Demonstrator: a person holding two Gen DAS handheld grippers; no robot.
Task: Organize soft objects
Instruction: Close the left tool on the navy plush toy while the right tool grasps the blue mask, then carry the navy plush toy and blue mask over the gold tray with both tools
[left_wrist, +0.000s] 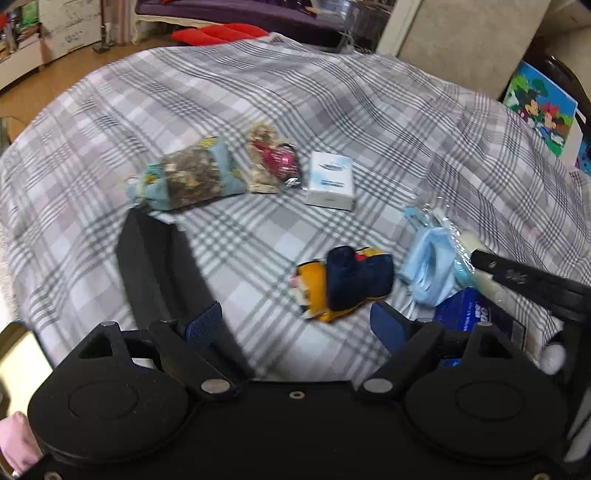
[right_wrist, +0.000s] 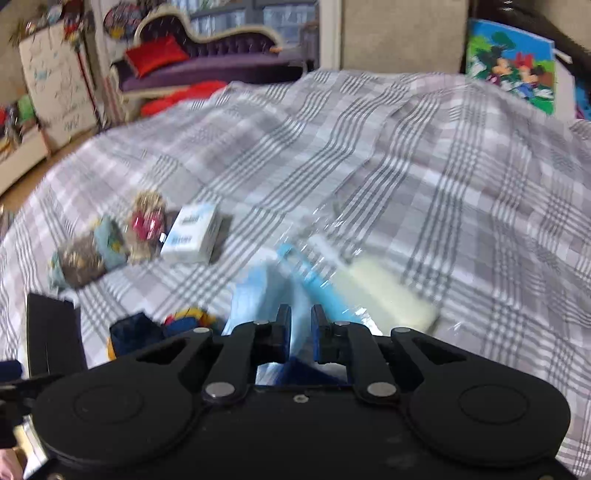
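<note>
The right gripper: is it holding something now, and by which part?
Yes. The right gripper is shut on the clear plastic pack of light blue items, pinching its near end. The left gripper is open and holds nothing.

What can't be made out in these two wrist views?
- Printing on the white box: blurred, both views.
- Black bin interior: left wrist view sees only its walls.
- Dark blue pack: cut off by the left gripper.
- Right gripper grip on the blue mask pack: motion blur.
</note>
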